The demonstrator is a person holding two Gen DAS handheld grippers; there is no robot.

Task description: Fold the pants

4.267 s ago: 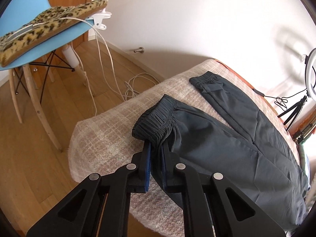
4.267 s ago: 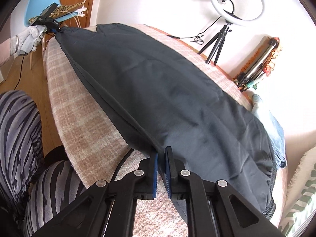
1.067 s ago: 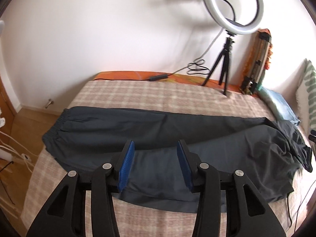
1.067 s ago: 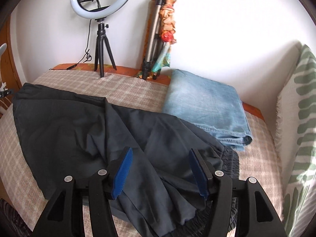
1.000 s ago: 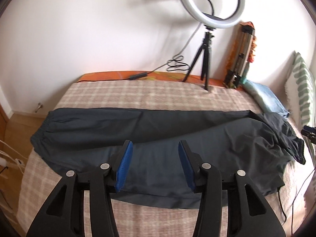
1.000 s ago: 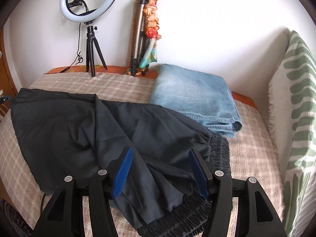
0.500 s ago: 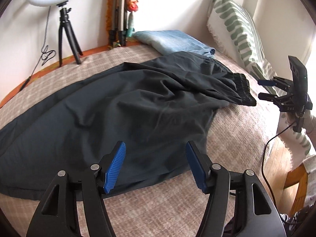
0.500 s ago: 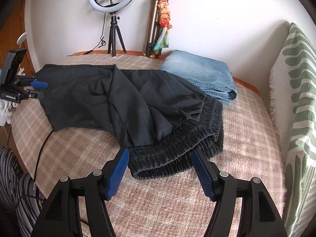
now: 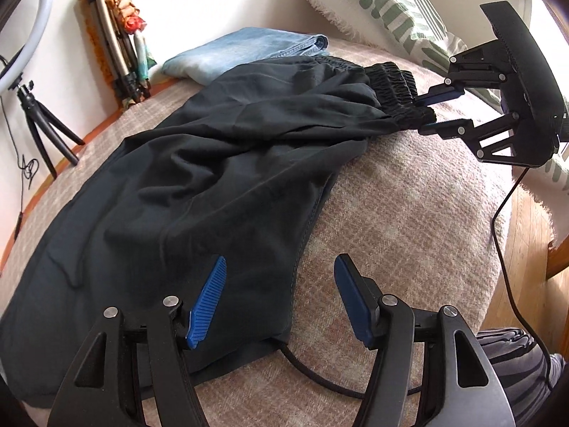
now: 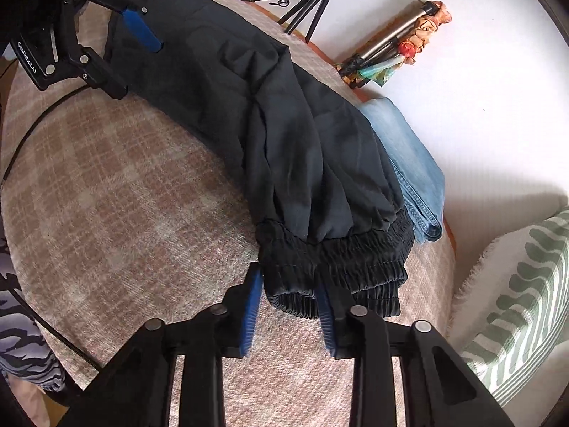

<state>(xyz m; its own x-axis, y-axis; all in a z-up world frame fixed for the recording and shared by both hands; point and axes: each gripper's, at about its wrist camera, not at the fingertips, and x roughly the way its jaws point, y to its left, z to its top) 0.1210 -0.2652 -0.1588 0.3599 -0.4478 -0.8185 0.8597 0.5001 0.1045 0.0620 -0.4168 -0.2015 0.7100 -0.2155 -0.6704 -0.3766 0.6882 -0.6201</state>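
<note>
Dark grey pants [image 9: 231, 163] lie rumpled lengthwise on a plaid bed cover [image 9: 409, 213]. Their elastic waistband [image 10: 355, 267] is bunched at the pillow end. My right gripper [image 10: 288, 309] has the near corner of that waistband between its blue pads; the jaws are closing and both pads touch the cloth. From the left wrist view the right gripper [image 9: 426, 115] reaches in from the upper right onto the same corner. My left gripper [image 9: 281, 295] hangs open over the pants' near edge, one pad above cloth, the other above the cover. In the right wrist view the left gripper [image 10: 138, 71] sits far left.
Folded blue jeans [image 9: 249, 48] lie behind the pants by the wall. A green-patterned pillow [image 9: 391, 0] stands at the bed's end. A ring-light tripod [image 9: 39, 131] and a folded stand [image 9: 117, 42] lean at the wall. A black cable [image 9: 320, 380] crosses the near cover. Wood floor [image 9: 526, 249] shows beyond.
My left gripper swung from over the pants' middle toward the waist end and opened wider. My right gripper dropped to the waistband's near corner, rolled, and closed its jaws around it.
</note>
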